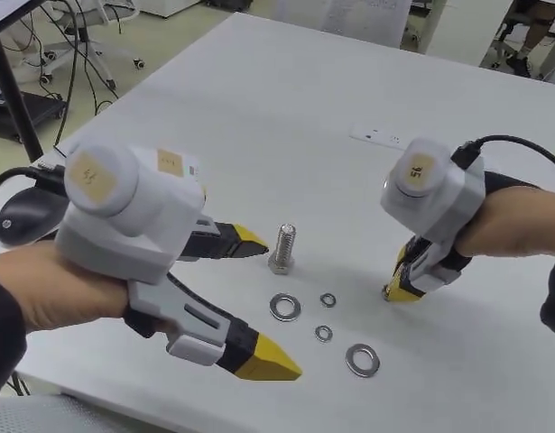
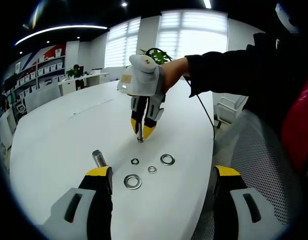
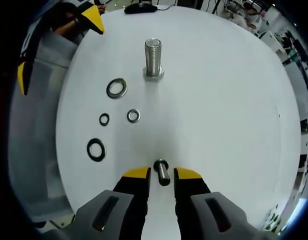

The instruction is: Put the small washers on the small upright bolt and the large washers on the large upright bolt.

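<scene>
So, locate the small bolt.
In the right gripper view, the small bolt stands between the right gripper's jaws, right of the washers.

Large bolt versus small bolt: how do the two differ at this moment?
The large bolt is thicker and taller than the small bolt. The large bolt stands free of any gripper. The small bolt sits between the jaws of the right hand-held gripper, though whether they touch it is unclear. Both stand upright on the white table, and the washers all lie flat on it.
</scene>
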The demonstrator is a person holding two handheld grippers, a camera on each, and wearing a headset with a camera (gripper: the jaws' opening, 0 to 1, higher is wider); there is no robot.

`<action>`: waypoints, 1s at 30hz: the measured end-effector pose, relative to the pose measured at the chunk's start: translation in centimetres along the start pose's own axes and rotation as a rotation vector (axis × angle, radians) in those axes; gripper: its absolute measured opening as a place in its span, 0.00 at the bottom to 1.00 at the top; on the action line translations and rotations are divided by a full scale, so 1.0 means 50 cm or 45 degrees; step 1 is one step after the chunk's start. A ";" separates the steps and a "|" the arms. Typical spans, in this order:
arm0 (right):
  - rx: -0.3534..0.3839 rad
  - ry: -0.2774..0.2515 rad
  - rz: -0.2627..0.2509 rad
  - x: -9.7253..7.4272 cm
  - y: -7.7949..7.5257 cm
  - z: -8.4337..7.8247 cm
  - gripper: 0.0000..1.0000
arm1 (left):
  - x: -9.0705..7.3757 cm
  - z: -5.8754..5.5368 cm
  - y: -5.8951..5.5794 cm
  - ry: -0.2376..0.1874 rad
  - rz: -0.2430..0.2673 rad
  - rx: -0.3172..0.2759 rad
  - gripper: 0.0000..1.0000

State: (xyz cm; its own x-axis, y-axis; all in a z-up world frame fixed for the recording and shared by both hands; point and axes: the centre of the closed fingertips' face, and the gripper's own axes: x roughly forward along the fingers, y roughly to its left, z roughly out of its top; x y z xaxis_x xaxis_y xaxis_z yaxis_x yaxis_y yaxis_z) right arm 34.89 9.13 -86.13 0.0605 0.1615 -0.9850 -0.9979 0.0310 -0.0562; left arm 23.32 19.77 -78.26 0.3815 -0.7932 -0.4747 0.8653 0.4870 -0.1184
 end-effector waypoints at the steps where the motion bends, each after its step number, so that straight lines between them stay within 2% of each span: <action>1: 0.000 -0.002 -0.003 -0.001 0.000 0.000 0.20 | 0.000 0.000 -0.001 0.001 0.000 0.002 0.82; 17: -0.009 -0.015 -0.024 -0.023 0.010 0.010 0.21 | -0.001 0.001 -0.004 -0.002 -0.001 0.005 0.82; 30: -0.040 -0.046 -0.051 -0.043 0.007 0.030 0.21 | 0.002 0.004 -0.001 -0.004 0.000 0.009 0.82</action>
State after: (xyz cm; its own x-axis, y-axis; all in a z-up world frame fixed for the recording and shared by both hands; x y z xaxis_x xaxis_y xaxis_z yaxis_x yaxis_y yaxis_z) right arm 34.45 10.28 -83.77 0.1009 0.1959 -0.9754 -0.9948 0.0075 -0.1014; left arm 23.37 19.62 -78.14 0.3829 -0.7944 -0.4716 0.8675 0.4847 -0.1121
